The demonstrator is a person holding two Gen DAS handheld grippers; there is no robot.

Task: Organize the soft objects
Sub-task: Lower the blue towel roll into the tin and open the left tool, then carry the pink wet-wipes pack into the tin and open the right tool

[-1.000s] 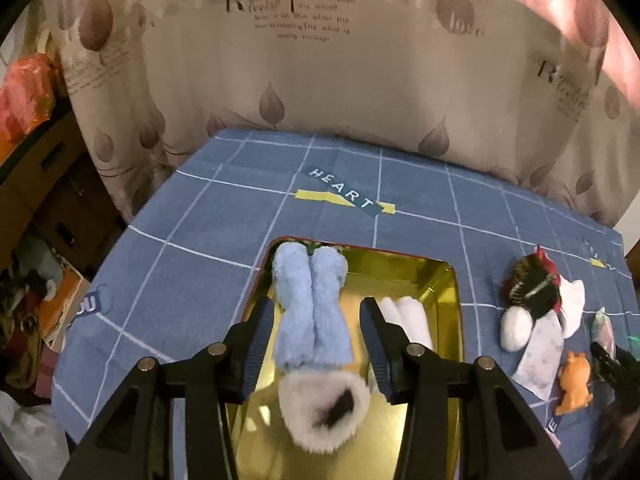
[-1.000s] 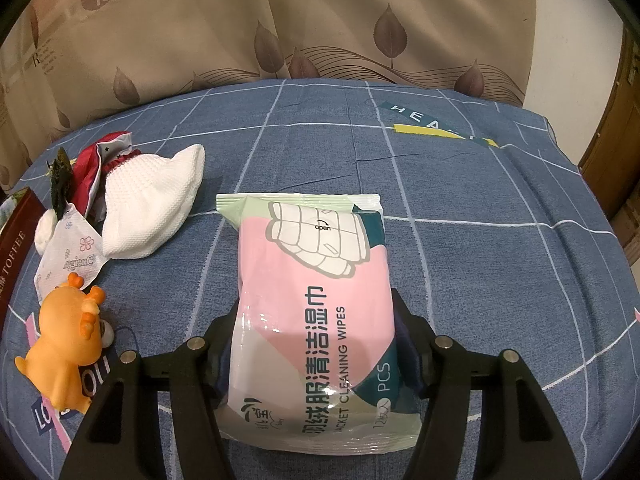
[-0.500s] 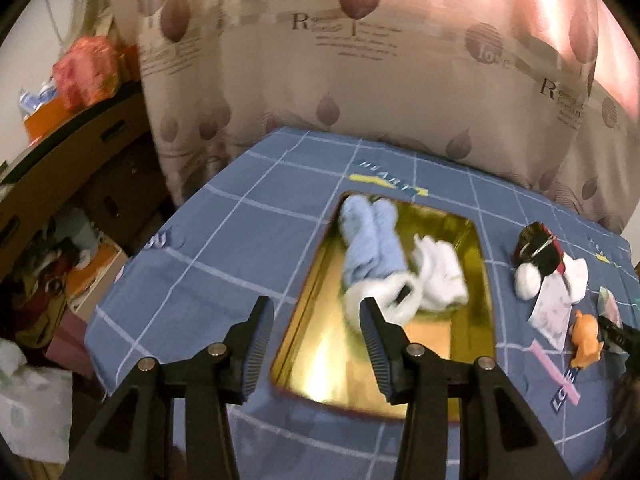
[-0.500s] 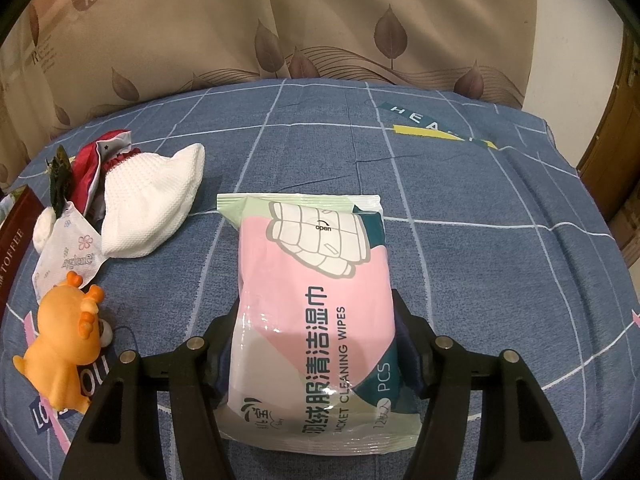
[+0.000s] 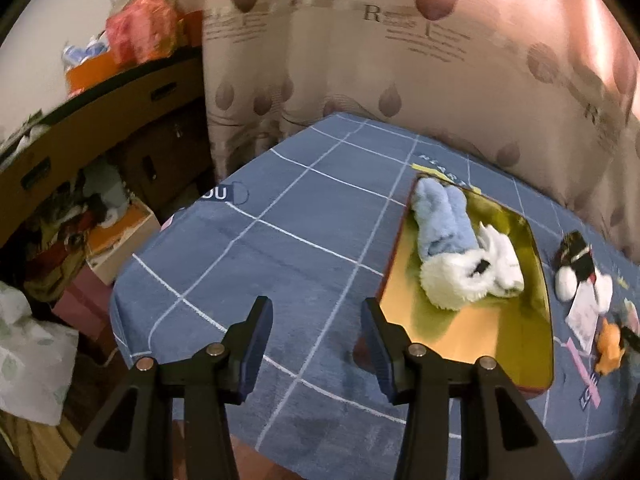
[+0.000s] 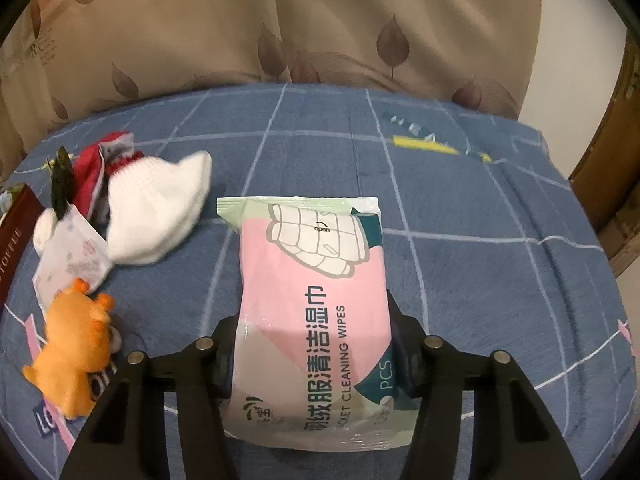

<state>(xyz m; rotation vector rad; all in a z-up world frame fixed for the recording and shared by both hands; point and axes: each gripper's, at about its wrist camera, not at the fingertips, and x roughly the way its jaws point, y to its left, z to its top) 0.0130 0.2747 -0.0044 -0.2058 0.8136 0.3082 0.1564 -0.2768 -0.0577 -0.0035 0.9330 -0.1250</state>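
Observation:
My left gripper point(image 5: 316, 308) hangs over bare blue cloth just left of the gold tray point(image 5: 472, 332). Its jaws are opening a little, with nothing between them. In the tray lie a blue fluffy sock with a white cuff point(image 5: 440, 228) and a white fluffy piece point(image 5: 504, 260). My right gripper point(image 6: 310, 320) is closing on a pink pack of cleaning wipes point(image 6: 312, 264), and its pads press the pack's sides. Left of the pack lie a white knit sock point(image 6: 156, 216), a red and black bundle point(image 6: 92, 168), a small tissue packet point(image 6: 72, 256) and an orange plush toy point(image 6: 76, 352).
A leaf-print curtain point(image 5: 400, 80) hangs right behind the blue grid tablecloth point(image 5: 280, 248). Past the table's left edge are cardboard boxes and clutter point(image 5: 80, 220) on the floor. The tray's red rim point(image 6: 16, 236) shows at the right wrist view's left. A wooden door frame point(image 6: 612, 184) stands right.
My left gripper drew back and to the left, away from the tray, and the blue sock stays there. The right fingers moved in against the wipes pack, which now looks slightly tipped.

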